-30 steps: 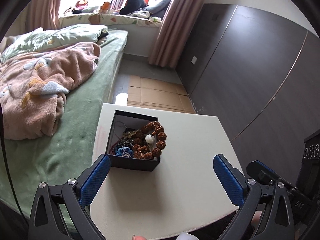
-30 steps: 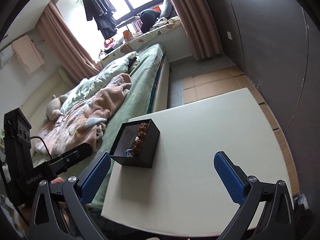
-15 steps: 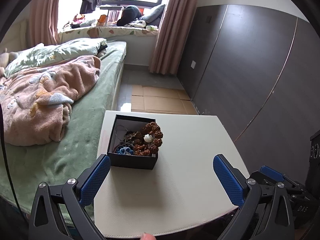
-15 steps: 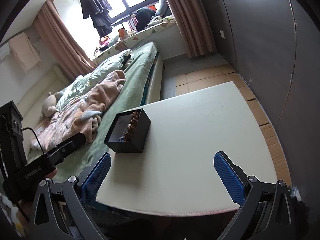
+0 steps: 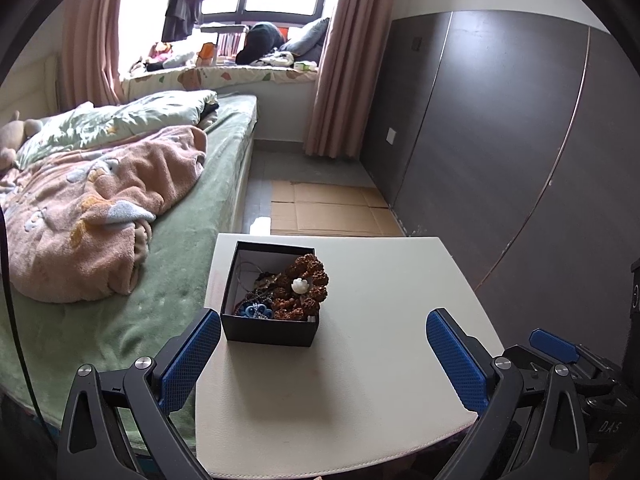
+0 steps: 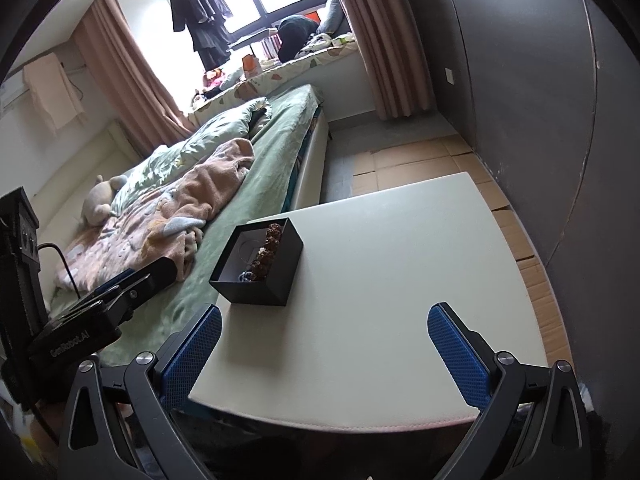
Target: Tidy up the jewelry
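A black box stood on the white table just left of centre in the left wrist view, near the table's left edge and beside the green bed. Its lid was off. Inside lay a brown bead bracelet piled against the right wall and rising above the rim, with a small white bead on top. A blue ornament sat in the lower left corner of the box, and a thin wire loop lay against the pale lining at upper left.

The left gripper was held with its blue pads spread wide, nothing between them; the box sat just beyond the left pad, apart from it. The right gripper also stood wide apart and empty over bare tabletop, with the box in the centre left of its view, well ahead of the left pad. In that view the left gripper's black body crossed the lower left of the frame, in front of the bed.

A pink blanket was heaped on the bed at the left. Flattened cardboard covered the floor beyond the table. A dark panelled wall filled the right side, and pink curtains framed the window at top centre.
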